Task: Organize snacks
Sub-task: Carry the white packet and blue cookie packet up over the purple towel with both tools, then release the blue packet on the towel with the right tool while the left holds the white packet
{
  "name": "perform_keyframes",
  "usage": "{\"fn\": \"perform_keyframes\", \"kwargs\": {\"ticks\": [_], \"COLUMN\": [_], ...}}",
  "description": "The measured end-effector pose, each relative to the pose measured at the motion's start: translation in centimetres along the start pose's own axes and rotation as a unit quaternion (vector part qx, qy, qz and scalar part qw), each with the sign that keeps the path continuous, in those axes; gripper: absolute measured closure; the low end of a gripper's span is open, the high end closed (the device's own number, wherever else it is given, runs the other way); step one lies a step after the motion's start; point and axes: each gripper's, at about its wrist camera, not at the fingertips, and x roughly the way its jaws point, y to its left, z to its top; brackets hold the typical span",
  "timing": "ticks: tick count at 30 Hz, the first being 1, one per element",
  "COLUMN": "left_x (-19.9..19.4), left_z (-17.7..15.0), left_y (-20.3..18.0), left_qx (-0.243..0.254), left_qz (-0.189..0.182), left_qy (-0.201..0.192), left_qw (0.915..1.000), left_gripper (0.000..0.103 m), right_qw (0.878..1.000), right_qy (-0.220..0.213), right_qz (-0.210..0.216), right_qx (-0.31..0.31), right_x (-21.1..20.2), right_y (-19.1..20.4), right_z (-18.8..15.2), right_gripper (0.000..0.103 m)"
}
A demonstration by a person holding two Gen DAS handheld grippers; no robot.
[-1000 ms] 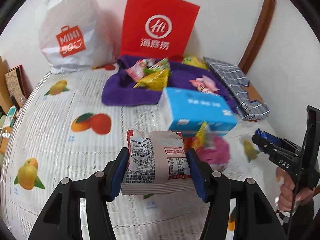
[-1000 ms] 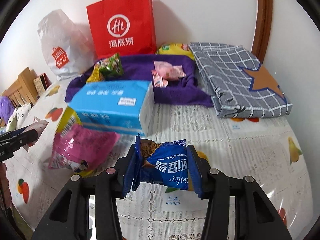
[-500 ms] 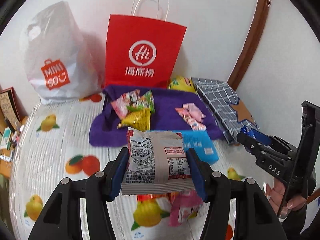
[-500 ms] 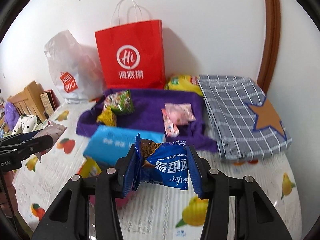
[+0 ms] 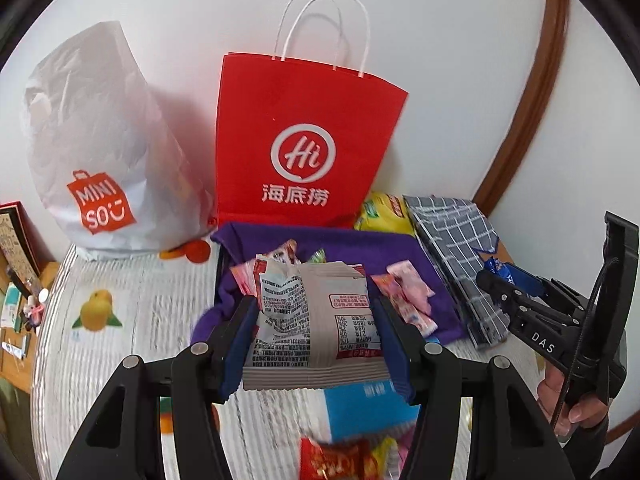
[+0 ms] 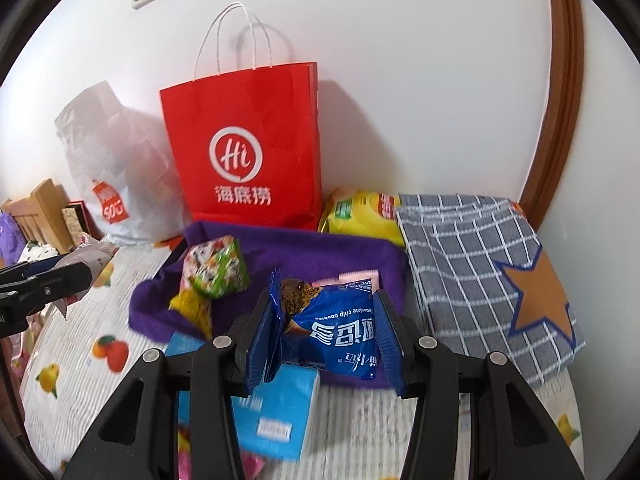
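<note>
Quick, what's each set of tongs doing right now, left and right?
Left tongs: closed on a grey-white crimped foil snack packet.
Right tongs: closed on a blue plastic chocolate chip cookie packet.

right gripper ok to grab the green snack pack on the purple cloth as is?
Probably not yet. The right gripper is already shut on the blue cookie packet, so its jaws are full. The path itself looks free: the green snack pack lies uncovered on the purple cloth, ahead and to the left.
</note>
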Motion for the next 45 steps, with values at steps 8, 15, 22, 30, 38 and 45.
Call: {"fn": "perform_keyframes", "kwargs": {"ticks": [8,15,22,30,38,45], "left_x": [2.8,5.9,9.0,11.4,12.3,12.7], "left_z": [3.2,5.4,5.1,4.1,3.5,3.3], "left_y": [1.8,1.4,2.1,2.0,1.7,1.5], "left_qx": [-0.005,-0.006,-0.004,-0.008,-0.007,-0.004], "left_qz": [0.011,0.006,0.000,-0.018,-0.021,-0.018], "left_qy": [-0.005,-0.002,0.020,0.054,0.070,0.078], "left_qw": [0.9999,1.0000,0.9998,0.9983,0.9973,0.9968], "left_gripper": [0.047,0.047,0.047,0.047,0.047,0.047], "right_qw": [1.000,1.000,0.998,0.994,0.990,0.989], "right_qy": [0.001,0.022,0.057,0.103,0.127,0.135], "right_qz": [-0.002,0.010,0.026,0.029,0.036,0.034], "right_qx": [0.003,0.009,-0.015,-0.027,-0.040,-0.049], "right_x": [3.9,8.0,11.9,14.6,15.8,16.5], "right_y": [-0.4,0.0,0.9,0.6,1.0,1.3], "right_z": [3.0,4.6,3.3,2.0,1.4,1.1], "right_gripper": [0.055,0.055,0.055,0.055,0.054,0.054]}}
